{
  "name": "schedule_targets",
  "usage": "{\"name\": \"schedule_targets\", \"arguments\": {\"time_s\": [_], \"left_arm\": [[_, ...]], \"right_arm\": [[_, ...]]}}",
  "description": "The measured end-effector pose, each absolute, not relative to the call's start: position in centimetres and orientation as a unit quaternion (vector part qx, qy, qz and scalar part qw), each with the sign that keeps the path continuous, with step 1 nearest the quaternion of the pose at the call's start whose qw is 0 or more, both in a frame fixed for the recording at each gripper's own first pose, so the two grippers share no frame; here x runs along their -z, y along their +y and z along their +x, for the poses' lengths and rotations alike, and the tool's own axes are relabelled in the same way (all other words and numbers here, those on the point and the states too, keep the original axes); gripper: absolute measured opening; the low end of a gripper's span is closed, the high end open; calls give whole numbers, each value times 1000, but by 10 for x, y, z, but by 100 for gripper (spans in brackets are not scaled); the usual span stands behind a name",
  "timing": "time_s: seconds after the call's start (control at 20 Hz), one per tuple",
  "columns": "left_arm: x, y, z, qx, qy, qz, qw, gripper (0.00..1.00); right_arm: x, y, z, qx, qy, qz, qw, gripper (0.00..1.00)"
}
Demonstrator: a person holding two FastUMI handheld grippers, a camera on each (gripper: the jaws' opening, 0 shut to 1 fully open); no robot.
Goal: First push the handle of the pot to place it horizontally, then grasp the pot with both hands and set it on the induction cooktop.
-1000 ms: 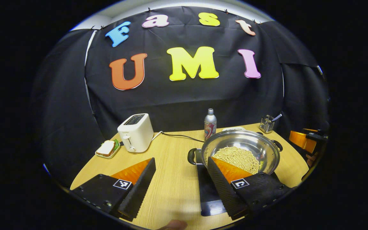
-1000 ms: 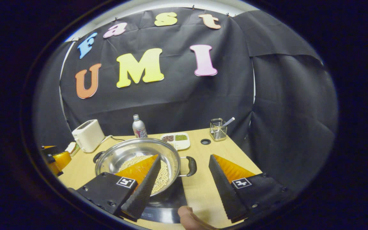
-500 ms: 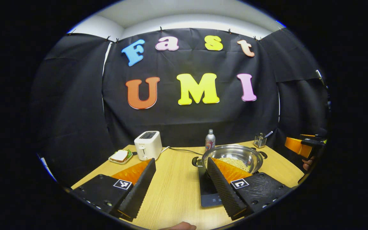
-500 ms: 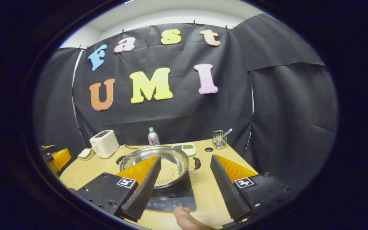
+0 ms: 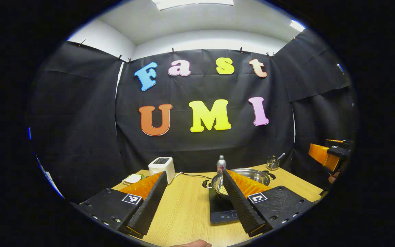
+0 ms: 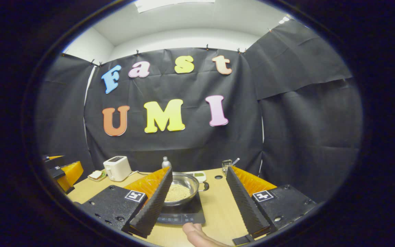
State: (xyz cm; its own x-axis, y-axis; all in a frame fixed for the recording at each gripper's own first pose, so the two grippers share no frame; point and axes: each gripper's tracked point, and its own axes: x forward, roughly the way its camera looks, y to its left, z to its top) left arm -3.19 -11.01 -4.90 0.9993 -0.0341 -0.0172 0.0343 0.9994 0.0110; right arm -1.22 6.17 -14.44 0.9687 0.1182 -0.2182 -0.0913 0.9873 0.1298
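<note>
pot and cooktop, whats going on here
A person holds a gripper in each hand. The pot, with pale beans in it, sits on the induction cooktop on the wooden table. The left gripper and the right gripper are both open, hold nothing and are clear of the pot.

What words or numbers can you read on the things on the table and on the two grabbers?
Nothing on them can be read as words or numbers.
On the bottle: a label, too blurred to read.
On the induction cooktop: panel marks, too small to read.
On the toaster: no writing that can be made out.
On the left gripper and right gripper: square tags with black-and-white patterns, not words.
</note>
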Motion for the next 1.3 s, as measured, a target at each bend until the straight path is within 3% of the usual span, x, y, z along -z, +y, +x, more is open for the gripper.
{"name": "schedule_targets", "arguments": {"time_s": [0.5,0.9,1.3], "left_arm": [[-5,-87,-87,28,-60,-17,998,96],[-1,-62,-93,10,-46,-35,998,96],[12,-77,-93,41,-29,4,999,96]], "right_arm": [[79,18,-70,-28,59,35,997,99],[57,2,-88,-22,47,46,998,98],[48,-1,-92,-13,32,54,998,96]]}}
